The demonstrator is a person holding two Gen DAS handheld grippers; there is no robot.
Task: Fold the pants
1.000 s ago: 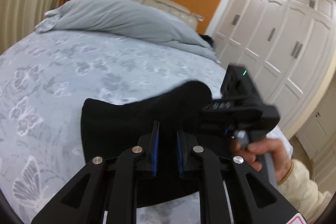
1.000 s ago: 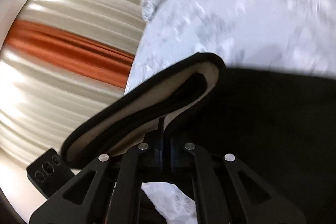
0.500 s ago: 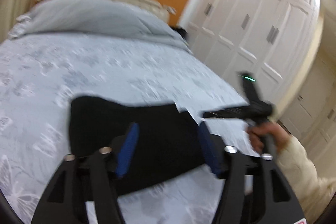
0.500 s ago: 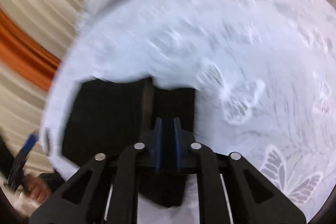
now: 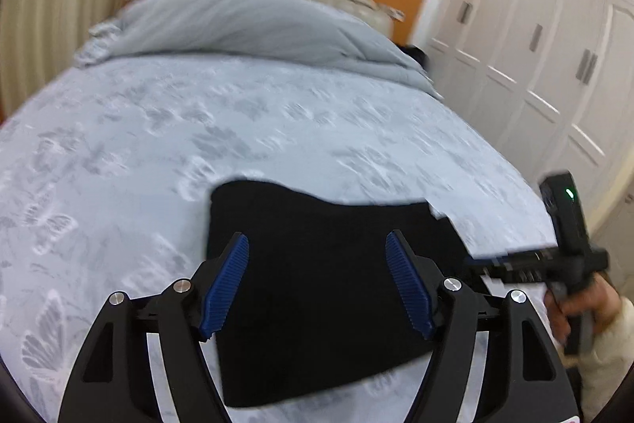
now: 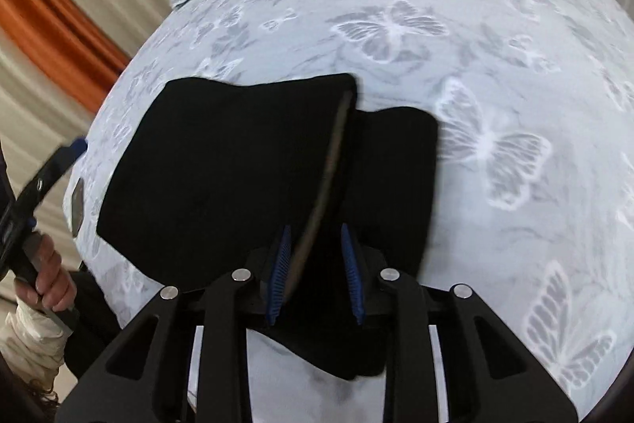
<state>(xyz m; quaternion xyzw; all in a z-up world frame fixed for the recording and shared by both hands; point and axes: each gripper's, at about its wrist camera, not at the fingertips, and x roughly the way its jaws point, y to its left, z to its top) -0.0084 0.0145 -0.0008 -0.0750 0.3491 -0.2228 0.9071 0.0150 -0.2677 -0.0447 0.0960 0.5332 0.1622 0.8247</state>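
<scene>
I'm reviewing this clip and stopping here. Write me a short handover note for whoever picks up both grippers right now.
Left gripper: jaws have just been opening, now wide apart above the pants, gripping nothing.
Right gripper: partly open, the folded edge between its pads, not visibly pinched.
Pants: black, folded into a compact stack on the butterfly bedspread, near its edge; top layer offset from the lower one.
Done: fold laid down.
Left: withdraw both grippers; probably square up the layers.

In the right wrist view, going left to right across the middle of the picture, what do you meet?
The person's hand holding the left gripper → the folded black pants → the bare butterfly-print bedspread.
</scene>
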